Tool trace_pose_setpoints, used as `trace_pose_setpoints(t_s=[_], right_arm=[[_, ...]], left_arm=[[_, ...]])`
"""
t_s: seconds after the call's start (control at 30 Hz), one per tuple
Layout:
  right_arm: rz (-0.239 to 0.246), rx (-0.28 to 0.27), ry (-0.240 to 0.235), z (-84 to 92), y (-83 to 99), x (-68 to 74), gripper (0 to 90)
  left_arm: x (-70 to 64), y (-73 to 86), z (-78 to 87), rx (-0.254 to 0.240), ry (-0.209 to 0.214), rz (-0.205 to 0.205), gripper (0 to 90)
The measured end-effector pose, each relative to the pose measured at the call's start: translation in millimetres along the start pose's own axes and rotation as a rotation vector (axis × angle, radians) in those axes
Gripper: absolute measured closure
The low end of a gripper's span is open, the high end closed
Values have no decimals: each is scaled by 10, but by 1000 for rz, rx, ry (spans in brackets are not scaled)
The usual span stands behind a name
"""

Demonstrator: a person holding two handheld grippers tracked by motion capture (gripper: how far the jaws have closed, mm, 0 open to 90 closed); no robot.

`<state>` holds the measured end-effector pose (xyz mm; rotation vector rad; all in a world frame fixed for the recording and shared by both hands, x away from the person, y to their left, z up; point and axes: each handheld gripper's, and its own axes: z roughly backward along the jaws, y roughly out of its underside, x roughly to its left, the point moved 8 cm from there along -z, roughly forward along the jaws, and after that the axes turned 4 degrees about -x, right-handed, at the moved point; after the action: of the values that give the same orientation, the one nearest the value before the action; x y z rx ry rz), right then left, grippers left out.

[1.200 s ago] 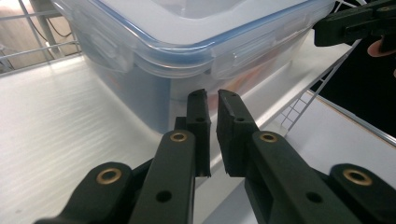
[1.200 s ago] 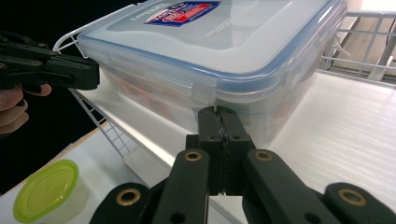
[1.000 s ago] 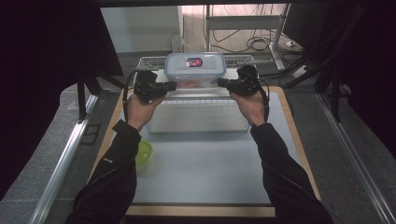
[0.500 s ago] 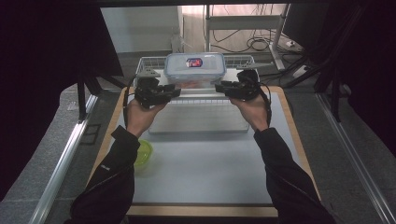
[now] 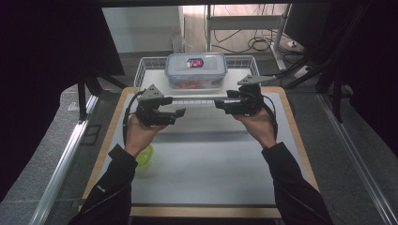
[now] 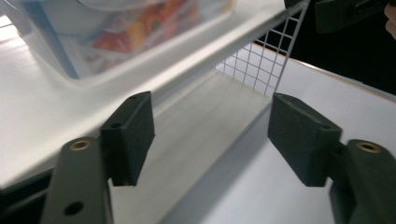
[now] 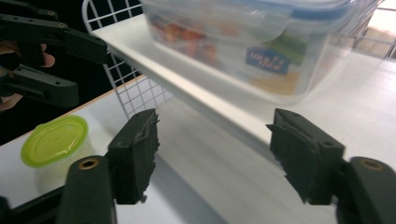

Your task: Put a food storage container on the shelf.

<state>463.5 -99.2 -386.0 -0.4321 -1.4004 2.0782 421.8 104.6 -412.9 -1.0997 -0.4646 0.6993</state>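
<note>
Box (image 5: 195,70) sits on the white shelf (image 5: 155,77) of a wire rack (image 5: 141,70) at the far end of the table (image 5: 211,168). Lid clipped on, colourful contents inside, not legible. Box upright, roughly centred on the shelf.

Left hand-held gripper (image 5: 180,112) is in front of the rack, below the shelf's left part, pointing inward. Jaws have just been opening; in the left gripper view (image 6: 210,135) they stand apart with only shelf edge and table between them. Released, holding nothing.

Right hand-held gripper (image 5: 219,104) mirrors it at the right, also pointing inward. Its jaws have just been opening too; in the right gripper view (image 7: 212,149) the pads (image 7: 137,149) are apart with nothing between, box beyond and above them (image 7: 243,42). Released.

Both grippers clear of the box, not touching it.

Small tub with green lid (image 5: 145,157) on the table by the left forearm, well apart from the rack.

Judgement: placing the box on the shelf looks done; the release is complete. Left, if anything: draw the hands back, perhaps deal with the tub.
</note>
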Motion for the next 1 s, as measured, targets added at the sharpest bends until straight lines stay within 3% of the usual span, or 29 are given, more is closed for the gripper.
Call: trace_pose_setpoints(t_s=[0.3, 0.67, 1.0], right_arm=[[15, -2, -23, 80, 208, 172, 162], [27, 18, -35, 155, 527, 335, 85], [65, 45, -53, 293, 785, 483, 11]], left_arm=[[-207, 251, 83, 15, 26, -4, 195], [-503, 516, 210, 23, 62, -26, 97], [-641, 796, 289, 46, 28, -60, 32]])
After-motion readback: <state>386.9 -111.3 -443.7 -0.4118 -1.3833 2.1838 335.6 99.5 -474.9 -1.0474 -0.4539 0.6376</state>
